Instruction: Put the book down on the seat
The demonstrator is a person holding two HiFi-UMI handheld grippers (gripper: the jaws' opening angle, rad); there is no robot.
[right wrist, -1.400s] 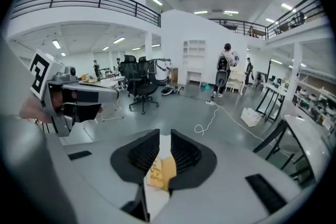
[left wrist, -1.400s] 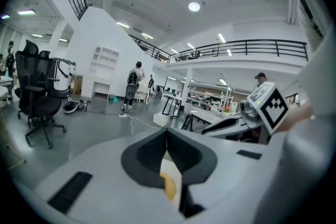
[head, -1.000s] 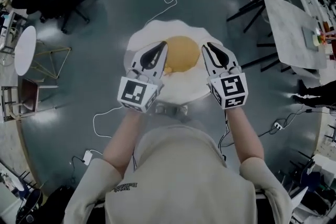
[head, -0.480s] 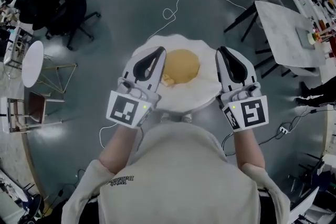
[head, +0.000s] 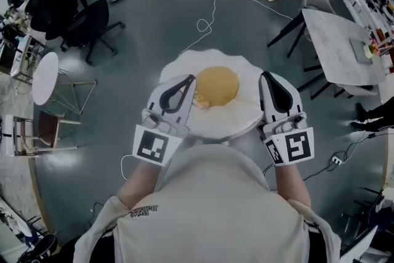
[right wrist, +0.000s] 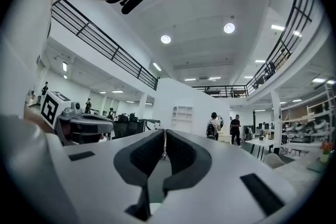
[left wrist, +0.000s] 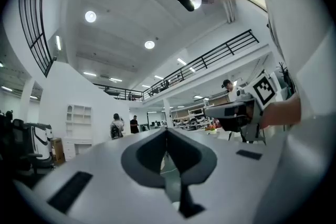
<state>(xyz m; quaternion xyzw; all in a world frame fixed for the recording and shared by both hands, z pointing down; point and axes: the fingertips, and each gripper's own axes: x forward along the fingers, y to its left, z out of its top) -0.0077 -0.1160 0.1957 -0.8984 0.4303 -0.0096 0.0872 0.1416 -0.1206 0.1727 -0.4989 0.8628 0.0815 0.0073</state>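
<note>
- The left gripper (head: pixel 191 79) hangs over the left edge of the seat (head: pixel 237 119). Its jaws are drawn together, tips meeting, with nothing between them.
- What is probably the book (head: pixel 199 101) (a small pale-yellow slab, too small to be sure) lies on the seat's white part, just beside the left gripper's tip and at the rim of the yellow middle (head: pixel 217 84).
- The right gripper (head: pixel 266 77) hangs over the seat's right edge. Its jaws are closing, with the tips already meeting and nothing held.
</note>
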